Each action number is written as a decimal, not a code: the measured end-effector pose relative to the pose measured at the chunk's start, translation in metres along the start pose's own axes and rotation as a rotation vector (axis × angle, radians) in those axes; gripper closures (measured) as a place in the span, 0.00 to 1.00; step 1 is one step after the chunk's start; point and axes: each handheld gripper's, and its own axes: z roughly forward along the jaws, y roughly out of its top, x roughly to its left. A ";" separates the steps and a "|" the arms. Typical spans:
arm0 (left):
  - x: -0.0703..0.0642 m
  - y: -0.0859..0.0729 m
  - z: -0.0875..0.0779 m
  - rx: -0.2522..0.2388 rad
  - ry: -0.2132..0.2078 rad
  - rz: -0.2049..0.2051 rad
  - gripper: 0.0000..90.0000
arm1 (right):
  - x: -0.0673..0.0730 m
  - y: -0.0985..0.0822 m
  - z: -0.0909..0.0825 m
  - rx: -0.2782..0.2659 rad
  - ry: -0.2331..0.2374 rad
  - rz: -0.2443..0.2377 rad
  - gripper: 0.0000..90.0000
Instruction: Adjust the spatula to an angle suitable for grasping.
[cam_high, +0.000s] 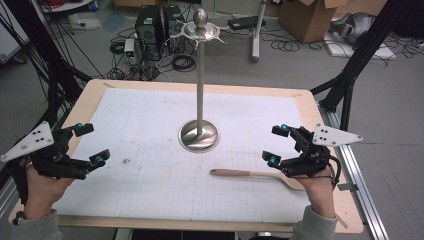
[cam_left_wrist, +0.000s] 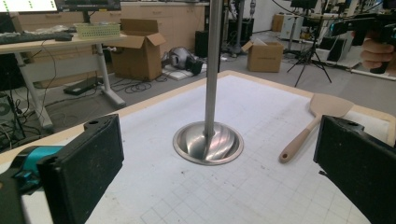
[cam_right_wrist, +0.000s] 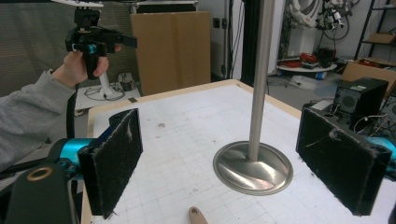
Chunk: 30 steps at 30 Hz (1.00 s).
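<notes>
Just ahead of the right tool (cam_high: 278, 145), which hovers with jaws spread and empty, a wooden spatula (cam_high: 252, 175) lies flat on the counter (cam_high: 150, 190). Between the right tool and the left tool (cam_high: 91, 144), likewise released wide, stands a steel pole stand (cam_high: 199, 134).

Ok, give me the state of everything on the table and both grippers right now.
Left gripper: open, empty, raised at the table's left edge.
Right gripper: open, empty, raised above the spatula's blade end.
Wooden spatula: lying flat on the mat, untouched.
Metal stand: upright on its round base at mid table, nothing hanging on it.
Grid mat: flat on the table.
</notes>
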 end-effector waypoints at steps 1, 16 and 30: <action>0.000 0.000 0.000 0.001 -0.002 0.000 0.02 | 0.000 0.000 0.000 -0.001 -0.002 0.000 0.15; 0.001 0.000 0.005 0.000 0.009 -0.004 0.02 | -0.001 -0.007 0.004 0.084 0.023 0.005 0.16; 0.003 -0.001 0.007 0.008 0.006 -0.012 0.02 | -0.001 -0.015 0.014 0.184 0.058 -0.011 0.29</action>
